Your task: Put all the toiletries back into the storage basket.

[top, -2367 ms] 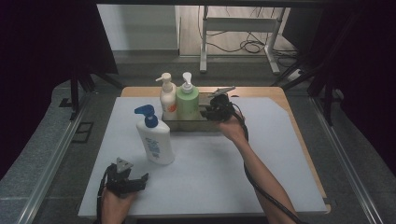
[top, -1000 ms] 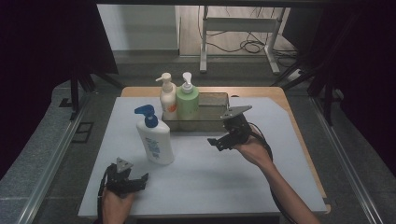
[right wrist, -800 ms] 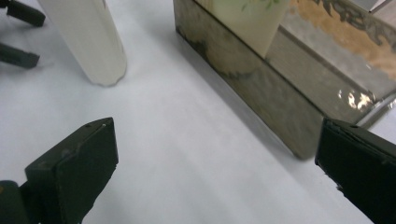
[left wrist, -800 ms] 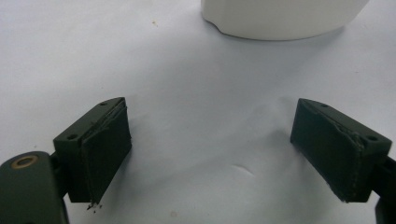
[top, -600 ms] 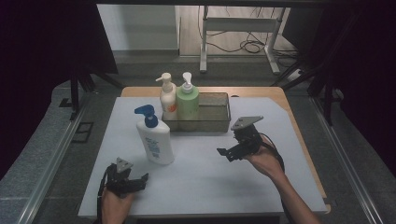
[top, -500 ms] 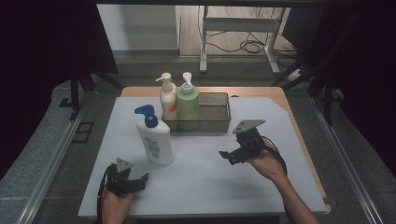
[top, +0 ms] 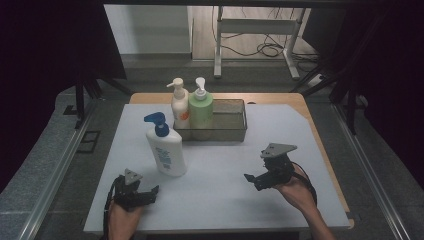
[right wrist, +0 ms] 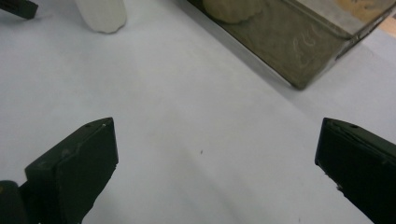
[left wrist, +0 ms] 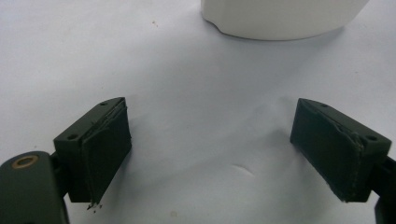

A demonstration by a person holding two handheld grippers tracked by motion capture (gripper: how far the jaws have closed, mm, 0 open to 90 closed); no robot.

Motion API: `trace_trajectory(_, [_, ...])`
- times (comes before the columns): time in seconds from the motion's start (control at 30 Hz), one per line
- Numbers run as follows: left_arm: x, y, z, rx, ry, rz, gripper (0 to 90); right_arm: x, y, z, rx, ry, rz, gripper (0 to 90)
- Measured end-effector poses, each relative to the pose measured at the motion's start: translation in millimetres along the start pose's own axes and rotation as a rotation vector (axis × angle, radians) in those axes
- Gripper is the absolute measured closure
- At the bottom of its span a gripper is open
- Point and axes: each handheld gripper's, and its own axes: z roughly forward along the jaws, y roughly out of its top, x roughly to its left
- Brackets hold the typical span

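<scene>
A clear rectangular bin (top: 227,122) stands at the back of the white board and holds a cream pump bottle (top: 179,106) and a green pump bottle (top: 201,108) at its left end. A white pump bottle with a blue head (top: 165,150) stands upright on the board in front of the bin's left side. My left gripper (top: 145,194) rests open near the front edge, just below that bottle, whose base (left wrist: 280,18) lies ahead of its jaws. My right gripper (top: 252,180) hovers open at the front right, holding nothing. The bin's corner (right wrist: 299,42) lies ahead of it.
The white board (top: 220,200) lies on a wooden table (top: 295,100) with metal rails on both sides. A stand's legs and cables (top: 260,45) sit on the floor beyond the table. The right half of the bin holds nothing.
My right gripper has drawn back from the bin, moving toward the front right of the board and lower. The green bottle stays in the bin. The left gripper has not moved.
</scene>
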Motion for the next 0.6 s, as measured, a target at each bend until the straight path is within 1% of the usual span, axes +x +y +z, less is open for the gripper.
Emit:
trace_trajectory(0.17, [-0.1, 0.1, -0.2, 0.000, 0.000, 0.000, 11.9, 3.2, -16.8, -2.8, -0.010, -0.008, 0.022, 0.0])
trace_trajectory(0.33, [-0.3, 0.6, -0.4, 0.002, 0.001, -0.006, 12.2, 6.4, -35.6, -0.4, 0.002, -0.030, 0.044, 0.0])
trace_trajectory(0.4, [-0.3, 1.2, -0.4, 0.004, 0.001, -0.012, 12.2, 6.2, -43.8, 1.1, -0.002, -0.034, 0.054, 0.0])
trace_trajectory(0.53, [-0.7, 3.3, -0.8, 0.019, 0.007, -0.015, 12.6, 5.4, -57.5, 5.0, -0.008, -0.039, 0.082, 0.0])
trace_trajectory(0.6, [-1.3, 5.2, -1.4, 0.033, 0.010, -0.028, 12.9, 4.8, -64.1, 7.6, -0.010, -0.042, 0.092, 0.0])
